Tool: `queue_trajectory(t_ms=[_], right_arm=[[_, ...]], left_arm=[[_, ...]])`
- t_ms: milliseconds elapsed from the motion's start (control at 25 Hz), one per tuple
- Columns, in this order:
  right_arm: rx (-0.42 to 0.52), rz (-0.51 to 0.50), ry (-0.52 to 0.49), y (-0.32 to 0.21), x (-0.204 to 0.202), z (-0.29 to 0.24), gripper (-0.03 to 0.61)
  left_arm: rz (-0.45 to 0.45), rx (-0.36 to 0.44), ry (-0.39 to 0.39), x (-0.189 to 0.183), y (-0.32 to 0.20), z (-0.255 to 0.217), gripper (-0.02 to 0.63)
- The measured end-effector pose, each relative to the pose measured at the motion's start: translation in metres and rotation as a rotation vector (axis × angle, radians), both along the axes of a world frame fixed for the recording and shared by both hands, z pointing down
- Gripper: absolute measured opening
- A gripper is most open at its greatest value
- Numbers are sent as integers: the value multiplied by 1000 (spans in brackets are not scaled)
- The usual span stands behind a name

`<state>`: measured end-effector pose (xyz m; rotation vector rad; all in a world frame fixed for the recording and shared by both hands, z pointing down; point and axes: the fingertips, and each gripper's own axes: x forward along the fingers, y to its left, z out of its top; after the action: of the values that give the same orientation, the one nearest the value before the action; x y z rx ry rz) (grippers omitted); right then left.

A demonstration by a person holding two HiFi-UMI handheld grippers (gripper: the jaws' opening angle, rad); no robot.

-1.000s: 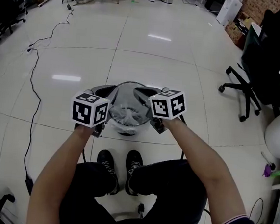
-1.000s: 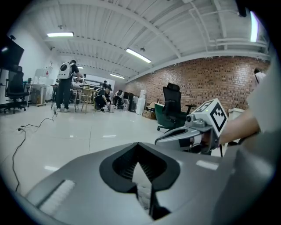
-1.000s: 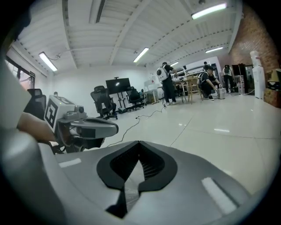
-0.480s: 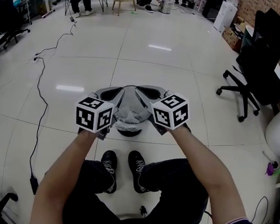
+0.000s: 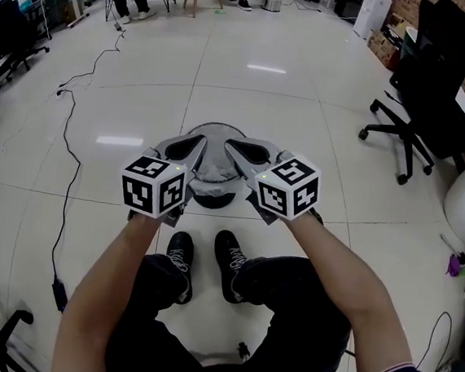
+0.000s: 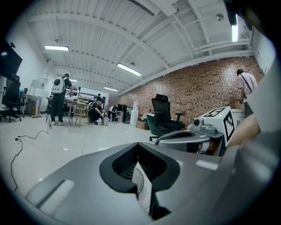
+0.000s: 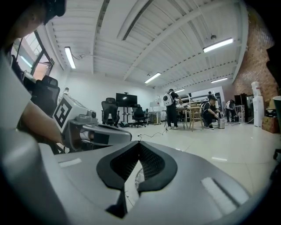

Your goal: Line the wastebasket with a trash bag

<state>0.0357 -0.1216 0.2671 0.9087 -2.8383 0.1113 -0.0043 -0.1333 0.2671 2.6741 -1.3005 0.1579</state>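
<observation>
The basket (image 5: 218,131) stands upright on the pale tiled floor, just ahead of the person's black shoes (image 5: 180,259). Inside it sits a pale grey bag (image 5: 212,171), crumpled, with its film lying along the far rim; nothing else shows in there, though the near half is hidden behind the tools. Both tools hang above the basket mouth, side by side and near each other, tips pointing away from the person. The left gripper (image 5: 202,140) has its jaws pressed together with nothing between them, and its own view confirms it (image 6: 137,150), the dark pads meeting at the tip. The right gripper (image 5: 229,145) is likewise closed and empty (image 7: 139,148). Neither one touches the bag or the basket. To the left a black cable (image 5: 69,165) trails across the floor. A black office chair (image 5: 426,85) stands well apart on the right by a brick wall, and people work at tables at the far end of the room.
</observation>
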Motion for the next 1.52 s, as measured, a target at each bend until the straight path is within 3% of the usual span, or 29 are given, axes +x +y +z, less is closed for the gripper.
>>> queue_trajectory(t_ms=[480,1520], right_arm=[[63,-7,-14,42,11,-8,2],[82,-11,-10,42,7,-12,0]], left_arm=[[-2,54,9,20,42,-5,12],[-20,50,31,10,44,-5,12]])
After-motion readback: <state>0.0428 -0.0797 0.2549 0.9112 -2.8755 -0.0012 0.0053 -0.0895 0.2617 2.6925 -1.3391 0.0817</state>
